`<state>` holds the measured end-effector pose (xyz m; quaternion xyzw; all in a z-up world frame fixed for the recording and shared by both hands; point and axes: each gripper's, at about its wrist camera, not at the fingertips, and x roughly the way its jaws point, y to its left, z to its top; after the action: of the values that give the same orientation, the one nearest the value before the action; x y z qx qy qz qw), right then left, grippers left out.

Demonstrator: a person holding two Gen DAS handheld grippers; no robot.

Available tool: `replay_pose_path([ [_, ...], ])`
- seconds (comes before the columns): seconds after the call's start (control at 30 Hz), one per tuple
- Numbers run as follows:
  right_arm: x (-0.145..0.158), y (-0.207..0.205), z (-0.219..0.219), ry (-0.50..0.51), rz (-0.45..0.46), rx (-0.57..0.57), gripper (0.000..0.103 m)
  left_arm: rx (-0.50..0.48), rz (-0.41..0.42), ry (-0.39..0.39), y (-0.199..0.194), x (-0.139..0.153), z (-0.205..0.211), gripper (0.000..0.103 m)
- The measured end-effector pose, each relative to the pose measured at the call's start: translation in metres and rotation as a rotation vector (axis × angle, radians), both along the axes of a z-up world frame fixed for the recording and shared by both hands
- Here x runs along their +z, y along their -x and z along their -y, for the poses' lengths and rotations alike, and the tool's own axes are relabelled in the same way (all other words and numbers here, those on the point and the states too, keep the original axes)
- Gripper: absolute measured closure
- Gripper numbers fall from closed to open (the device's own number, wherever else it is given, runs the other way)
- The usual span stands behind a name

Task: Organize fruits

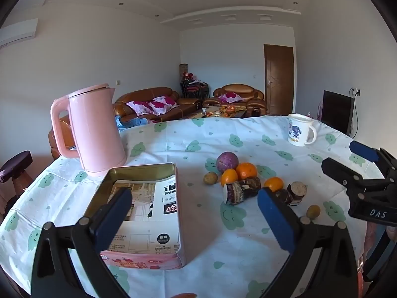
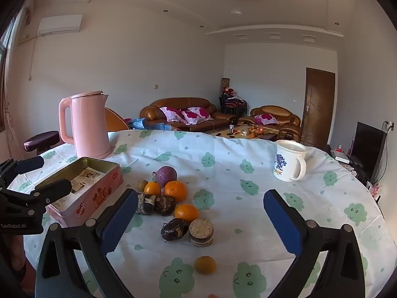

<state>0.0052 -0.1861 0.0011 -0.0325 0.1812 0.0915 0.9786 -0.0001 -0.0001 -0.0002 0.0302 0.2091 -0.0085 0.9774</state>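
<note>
A cluster of fruit lies mid-table: a purple round fruit, three oranges, dark sugarcane pieces, a small brown fruit and a yellow-brown fruit nearest me. The cluster also shows in the left wrist view. An open pink tin box holding a leaflet sits left of the fruit. My left gripper is open and empty, its left finger over the box. My right gripper is open and empty, above the table just short of the fruit. Each gripper shows in the other's view.
A pink kettle stands at the table's far left behind the box. A white mug stands at the far right. The round table has a white cloth with green cloud prints. Sofas and a door lie beyond.
</note>
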Motion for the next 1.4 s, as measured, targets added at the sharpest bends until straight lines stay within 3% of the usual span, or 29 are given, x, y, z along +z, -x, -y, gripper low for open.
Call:
replay_pose_path([
  [1.4, 0.003, 0.014, -0.006, 0.026, 0.03, -0.006, 0.001, -0.003, 0.012, 0.046, 0.01, 0.0, 0.0, 0.0],
])
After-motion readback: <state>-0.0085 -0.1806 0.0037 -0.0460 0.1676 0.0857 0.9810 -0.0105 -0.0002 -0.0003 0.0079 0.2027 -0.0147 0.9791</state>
